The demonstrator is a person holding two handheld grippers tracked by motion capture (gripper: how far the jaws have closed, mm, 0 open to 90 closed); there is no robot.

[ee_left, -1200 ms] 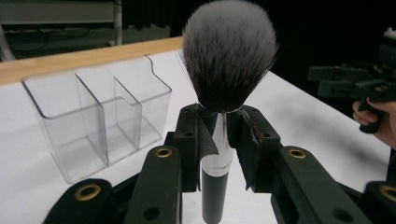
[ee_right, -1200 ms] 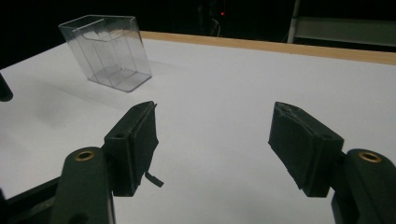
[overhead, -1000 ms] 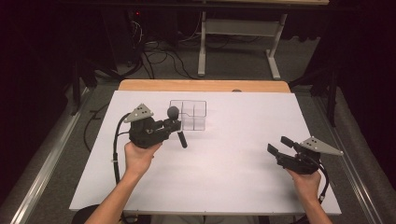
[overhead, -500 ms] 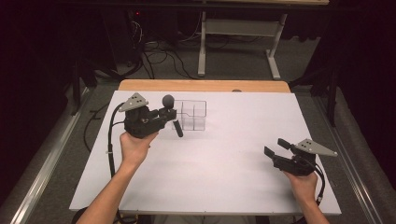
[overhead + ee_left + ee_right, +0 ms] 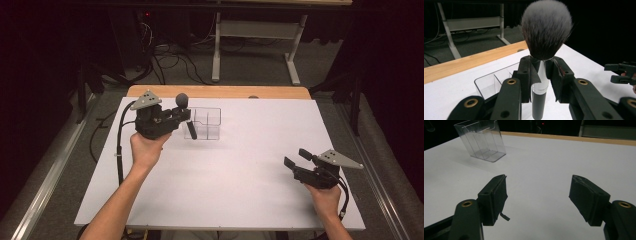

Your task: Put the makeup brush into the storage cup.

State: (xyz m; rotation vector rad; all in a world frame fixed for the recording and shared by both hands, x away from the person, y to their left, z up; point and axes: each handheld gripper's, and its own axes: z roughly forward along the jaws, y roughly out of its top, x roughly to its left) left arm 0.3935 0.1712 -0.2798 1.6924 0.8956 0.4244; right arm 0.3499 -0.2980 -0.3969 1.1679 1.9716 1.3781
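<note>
Left gripper (image 5: 186,120) clamps makeup brush (image 5: 183,102) upright, far left, just beside clear organizer (image 5: 207,123) on counter (image 5: 240,165). Pickup done; dropping it into a compartment remains. Right gripper (image 5: 297,157) wide, empty, near right.

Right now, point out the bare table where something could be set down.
Free: the white table between the clear organizer and right gripper, plus its far-right stretch. Crowded: the far-left, where the left gripper holds the brush.

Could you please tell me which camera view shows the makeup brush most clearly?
The left gripper view: the brush stands close up, bristles upward, clamped at its silver collar. The high view shows it small beside the clear organizer.
</note>
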